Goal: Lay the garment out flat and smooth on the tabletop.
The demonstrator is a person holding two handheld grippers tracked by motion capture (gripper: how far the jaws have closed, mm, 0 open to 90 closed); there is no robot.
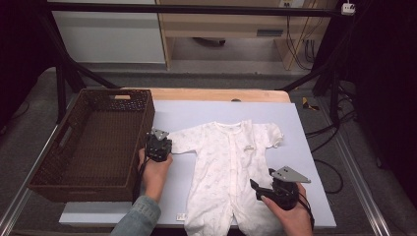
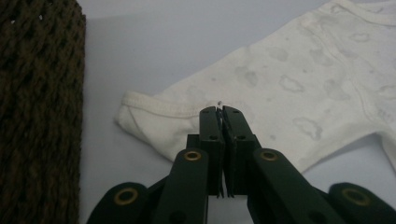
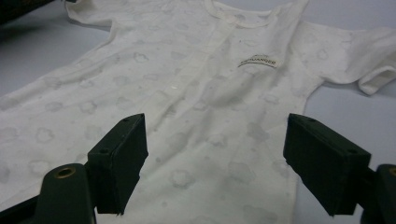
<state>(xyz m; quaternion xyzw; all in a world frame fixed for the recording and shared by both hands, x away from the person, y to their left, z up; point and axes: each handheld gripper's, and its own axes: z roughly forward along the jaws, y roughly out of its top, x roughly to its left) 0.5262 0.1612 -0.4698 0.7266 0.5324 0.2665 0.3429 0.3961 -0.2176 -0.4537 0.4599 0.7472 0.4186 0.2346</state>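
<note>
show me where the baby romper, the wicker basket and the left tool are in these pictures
baby romper [image 1: 228,162], high view, middle of its front.
wicker basket [image 1: 142,130], high view, its right wall.
left tool [image 2: 222,111], left gripper view, tips of its closed jaws at the sleeve.

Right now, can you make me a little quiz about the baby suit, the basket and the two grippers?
1. True or false: the left gripper has its jaws shut at the sleeve of the baby suit.
2. Where is the basket? A) to the left of the baby suit B) on top of it C) to its right
3. Fill in: the right gripper hangs over the body of the baby suit with its jaws ____.

Key
1. True. In the left gripper view the jaws meet at the sleeve, near its hem.
2. A. The high view shows it at the table's left, with nothing in it.
3. Open. In the right gripper view the jaws stand wide apart.
</note>
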